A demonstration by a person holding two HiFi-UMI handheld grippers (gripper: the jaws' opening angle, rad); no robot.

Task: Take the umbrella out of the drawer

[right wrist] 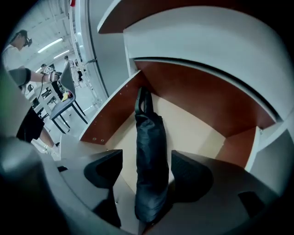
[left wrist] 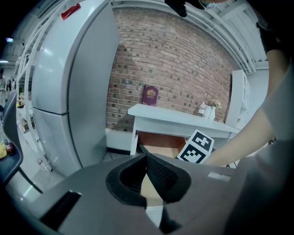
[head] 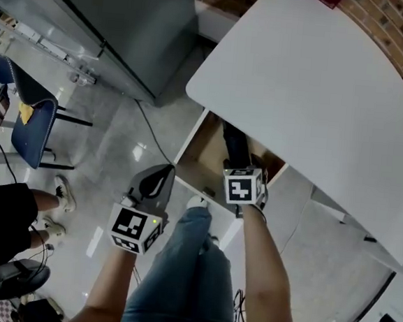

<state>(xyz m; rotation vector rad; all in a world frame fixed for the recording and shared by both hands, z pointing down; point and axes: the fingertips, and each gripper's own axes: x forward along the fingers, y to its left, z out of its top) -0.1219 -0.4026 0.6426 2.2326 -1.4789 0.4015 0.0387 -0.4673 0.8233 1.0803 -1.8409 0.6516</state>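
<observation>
Over the drawer (right wrist: 197, 126): right gripper (right wrist: 146, 167)
Jaws spread astride umbrella (right wrist: 148, 133), strap at 12 o'clock; left gripper (left wrist: 148, 158) jaws pressed together.

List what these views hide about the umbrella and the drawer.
Right gripper view: the umbrella's lower end drops behind the right gripper's body.
Head view: that gripper's marker cube covers the umbrella's near end and part of the drawer.
Left gripper view: umbrella unseen; the left gripper and the cube block the drawer's inside.

Open drawer (right wrist: 197, 133) under white table (head: 313, 82), dark folded umbrella (right wrist: 149, 165) apparently flat inside
</observation>
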